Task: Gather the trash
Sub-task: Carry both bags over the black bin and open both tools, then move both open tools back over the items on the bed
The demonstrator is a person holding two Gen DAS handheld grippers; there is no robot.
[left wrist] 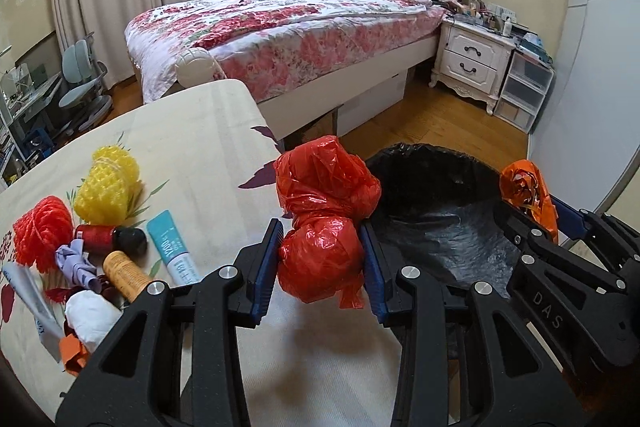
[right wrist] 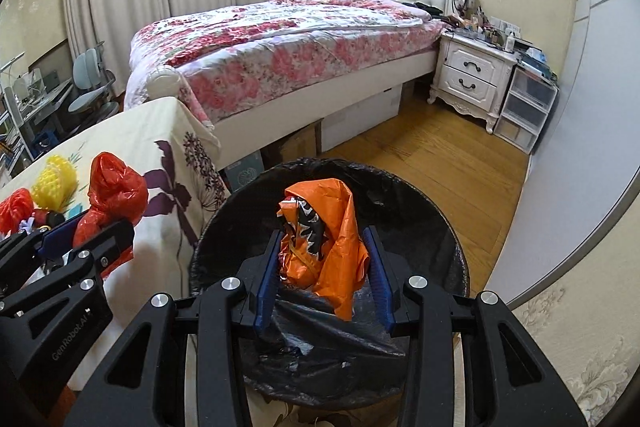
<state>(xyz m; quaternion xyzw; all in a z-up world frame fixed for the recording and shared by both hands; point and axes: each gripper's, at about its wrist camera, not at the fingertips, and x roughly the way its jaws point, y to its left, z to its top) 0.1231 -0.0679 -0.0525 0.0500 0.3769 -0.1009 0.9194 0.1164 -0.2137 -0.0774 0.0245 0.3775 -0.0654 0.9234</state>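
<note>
Starting at the left, the desk (left wrist: 192,131) is still carrying a heap of leftovers: a red mesh (left wrist: 42,231), a yellow foam net (left wrist: 107,189), a thread spool (left wrist: 96,238), a blue-and-white tube (left wrist: 173,247) and a white wad (left wrist: 91,319).

My left gripper (left wrist: 322,259) is pinching the red plastic bag (left wrist: 324,215) between its blue fingers (left wrist: 266,267), the bundle standing upright with its long axis running up out of the grip. I am holding it over the desk's near edge, just beside the bin's left rim, so it is lying left of the opening.

Further right, the black-lined trash bin (right wrist: 436,227) is sitting on the floor against the desk. My right gripper (right wrist: 322,271) is pinching the orange wrapper (right wrist: 332,239) directly over the bin's mouth, tail hanging down toward the liner.

I judge the right hand is the one placed to let go first; the left needs to travel rightward across the rim.
</note>
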